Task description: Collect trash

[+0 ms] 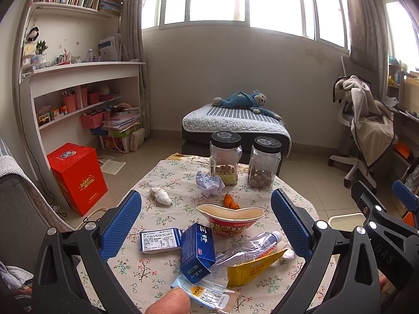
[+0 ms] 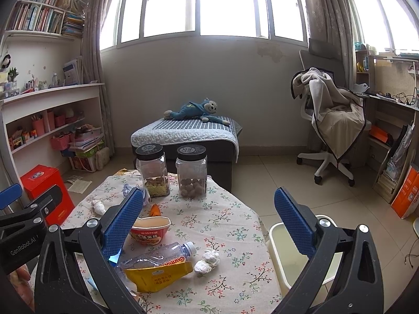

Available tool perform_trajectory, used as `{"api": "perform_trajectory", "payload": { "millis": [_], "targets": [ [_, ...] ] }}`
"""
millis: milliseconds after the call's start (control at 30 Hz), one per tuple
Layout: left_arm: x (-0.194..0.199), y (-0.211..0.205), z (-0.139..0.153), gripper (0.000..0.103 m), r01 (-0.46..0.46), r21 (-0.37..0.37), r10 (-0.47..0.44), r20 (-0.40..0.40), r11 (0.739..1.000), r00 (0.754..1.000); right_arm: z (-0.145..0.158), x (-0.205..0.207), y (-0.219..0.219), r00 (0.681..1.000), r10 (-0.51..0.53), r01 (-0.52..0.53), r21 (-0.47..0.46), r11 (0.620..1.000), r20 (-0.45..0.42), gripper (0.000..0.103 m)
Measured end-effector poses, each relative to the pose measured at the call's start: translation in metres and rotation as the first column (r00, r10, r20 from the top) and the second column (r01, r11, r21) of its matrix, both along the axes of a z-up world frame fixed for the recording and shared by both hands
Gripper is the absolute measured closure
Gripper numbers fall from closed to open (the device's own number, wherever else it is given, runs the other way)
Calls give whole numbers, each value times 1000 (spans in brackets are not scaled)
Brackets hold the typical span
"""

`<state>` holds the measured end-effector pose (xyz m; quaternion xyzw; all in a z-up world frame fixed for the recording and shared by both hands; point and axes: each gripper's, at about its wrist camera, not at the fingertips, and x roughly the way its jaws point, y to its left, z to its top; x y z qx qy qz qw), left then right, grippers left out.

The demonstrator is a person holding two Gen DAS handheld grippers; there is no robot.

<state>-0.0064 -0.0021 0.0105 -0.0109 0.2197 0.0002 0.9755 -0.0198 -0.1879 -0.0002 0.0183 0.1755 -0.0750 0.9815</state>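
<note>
Trash lies on a floral-cloth table [image 1: 167,175]: a crushed red noodle cup [image 1: 230,218], a blue milk carton [image 1: 197,251], a flattened blue carton [image 1: 159,240], a clear plastic bottle [image 1: 251,247], a yellow wrapper [image 1: 251,269], a crumpled paper ball [image 1: 209,183], orange peel [image 1: 230,201] and a tissue wad [image 1: 161,196]. My left gripper [image 1: 207,225] is open and empty above the cup and cartons. My right gripper [image 2: 209,225] is open and empty above the table's right side, near a white tissue wad [image 2: 208,260], the bottle [image 2: 159,257] and wrapper [image 2: 157,277].
Two black-lidded jars of nuts [image 1: 224,162] [image 1: 264,166] stand at the table's far edge. A cream bin [image 2: 288,259] sits on the floor right of the table. A red box [image 1: 78,178], shelves, a footstool with a plush toy [image 1: 246,102] and an office chair [image 2: 332,130] surround it.
</note>
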Motion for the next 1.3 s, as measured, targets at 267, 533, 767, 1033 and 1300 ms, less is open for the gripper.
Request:
{"api": "perform_trajectory", "payload": {
  "millis": [267, 533, 767, 1033, 1300],
  "targets": [
    [-1, 0, 1, 7, 0, -1, 0, 1, 1000, 1000, 1, 0, 1, 1000, 0, 0, -1, 1000, 1, 7],
    [0, 0, 1, 7, 1, -1, -1, 0, 1000, 1000, 1, -1, 1, 1000, 1, -1, 0, 1000, 2, 7],
    [-1, 1, 0, 7, 1, 0, -1, 1, 1000, 1000, 1, -1, 2, 1000, 1, -1, -1, 1000, 2, 7],
    [-1, 0, -1, 7, -1, 0, 1, -1, 1000, 1000, 2, -1, 3, 1000, 3, -3, 0, 1000, 0, 7],
    [-1, 1, -3, 7, -2, -1, 2, -6, 1000, 1000, 1, -1, 3, 1000, 3, -3, 0, 1000, -1, 7]
  ]
}}
